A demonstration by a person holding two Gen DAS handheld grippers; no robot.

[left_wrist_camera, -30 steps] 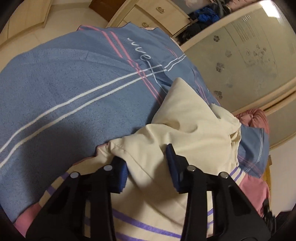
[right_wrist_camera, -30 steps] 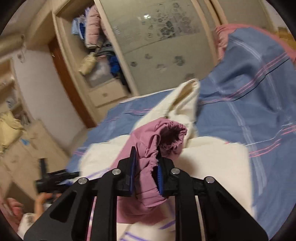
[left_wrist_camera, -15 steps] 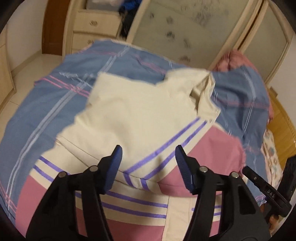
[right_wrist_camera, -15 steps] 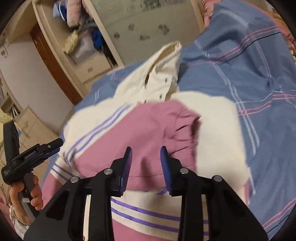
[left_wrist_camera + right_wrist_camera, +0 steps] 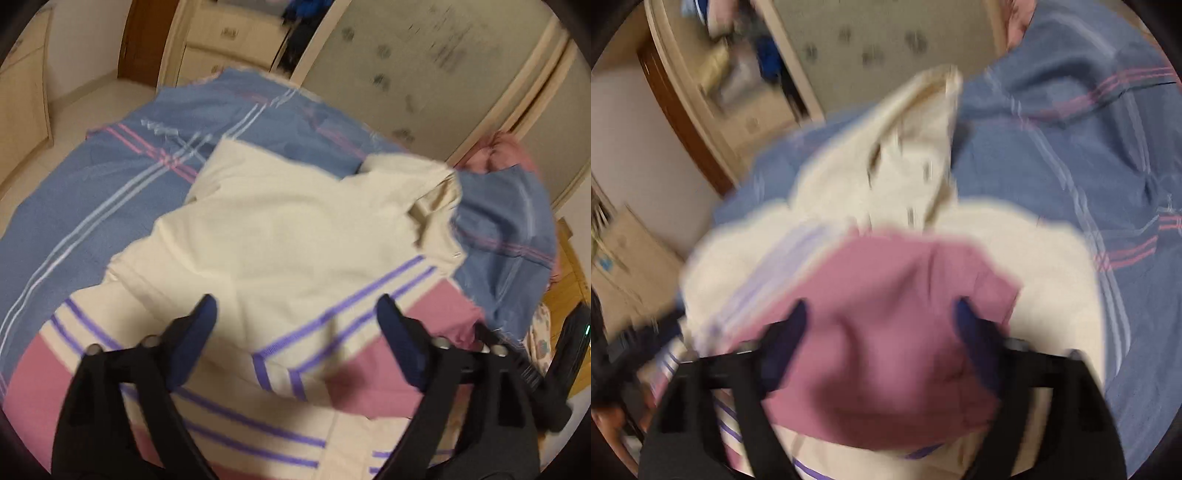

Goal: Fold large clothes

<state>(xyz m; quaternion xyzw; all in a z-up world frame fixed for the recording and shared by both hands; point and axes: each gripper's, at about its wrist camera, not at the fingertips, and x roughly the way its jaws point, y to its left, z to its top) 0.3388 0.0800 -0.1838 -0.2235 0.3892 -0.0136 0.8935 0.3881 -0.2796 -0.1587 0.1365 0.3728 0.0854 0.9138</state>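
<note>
Bed under a blue cover, garment spread on top

A bed covered by a blue woven bedspread with pink and white stripes (image 5: pixel 110 206) filled the middle of the left wrist frame, running to its left edge. Directly on it lay a large cream garment with pink bands and purple stripes (image 5: pixel 280 236), spread from frame centre to the bottom edge, its collar toward the upper right.

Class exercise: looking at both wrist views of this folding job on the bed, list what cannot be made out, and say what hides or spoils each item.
- Right wrist view: motion blur smears the cream collar; buttons unreadable.
- Right wrist view: the pink sleeve cuff covers the garment beneath.
- Left wrist view: the cream, pink and purple-striped garment runs off the bottom edge; hem unseen.
- Left wrist view: the open left tool blocks the near fabric.
- The blue striped bedsheet hides the mattress.
</note>
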